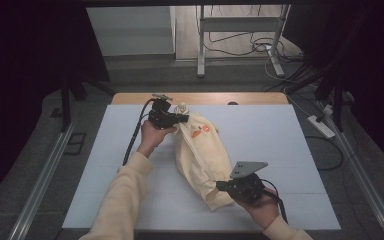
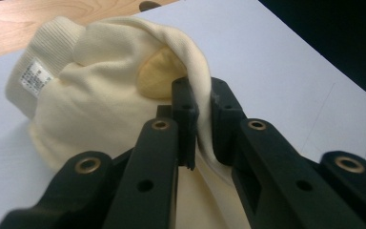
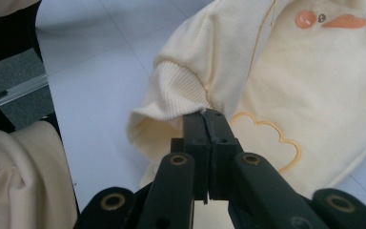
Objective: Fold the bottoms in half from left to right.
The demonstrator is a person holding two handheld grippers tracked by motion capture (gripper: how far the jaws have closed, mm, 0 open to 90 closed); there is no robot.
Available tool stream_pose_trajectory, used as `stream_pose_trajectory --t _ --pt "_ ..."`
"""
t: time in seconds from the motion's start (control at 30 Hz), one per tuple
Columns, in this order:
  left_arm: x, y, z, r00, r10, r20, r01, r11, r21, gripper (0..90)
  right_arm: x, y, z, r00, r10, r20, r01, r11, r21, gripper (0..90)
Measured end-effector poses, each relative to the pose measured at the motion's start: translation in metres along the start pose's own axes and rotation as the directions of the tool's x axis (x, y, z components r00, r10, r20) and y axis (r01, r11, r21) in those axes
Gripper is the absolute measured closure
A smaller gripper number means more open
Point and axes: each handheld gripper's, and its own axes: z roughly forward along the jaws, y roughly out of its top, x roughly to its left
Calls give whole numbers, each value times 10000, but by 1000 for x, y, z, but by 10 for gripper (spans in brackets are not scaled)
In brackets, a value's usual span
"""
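Observation:
A cream child's garment (image 1: 202,155) with an orange duck face lies bunched lengthwise on the white sheet (image 1: 270,135). My left gripper (image 1: 180,119) is at its far end, shut on a fold of the cream fabric (image 2: 201,105) beside the ribbed collar (image 2: 47,57) with its white label. My right gripper (image 1: 221,186) is at the near end, shut on the garment's edge (image 3: 205,110) beside a ribbed cuff (image 3: 176,90). The duck print (image 3: 338,20) and an outlined cloud shape (image 3: 267,138) show in the right gripper view.
The white sheet covers a wooden table (image 1: 200,97) whose far edge shows. Beyond it stand a metal frame (image 1: 240,25) and cables on the floor. A power strip (image 1: 321,126) lies right of the table. The person's cream sleeve (image 1: 122,195) reaches in from the bottom.

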Motion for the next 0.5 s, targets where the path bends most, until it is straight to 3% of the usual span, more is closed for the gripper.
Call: stream_pose_trajectory --t 0.5 --pt "-10 5 21 9998 191 76 -193 9995 234 819 -7 -15 -11 9995 270 179 -271 9996 98 887"
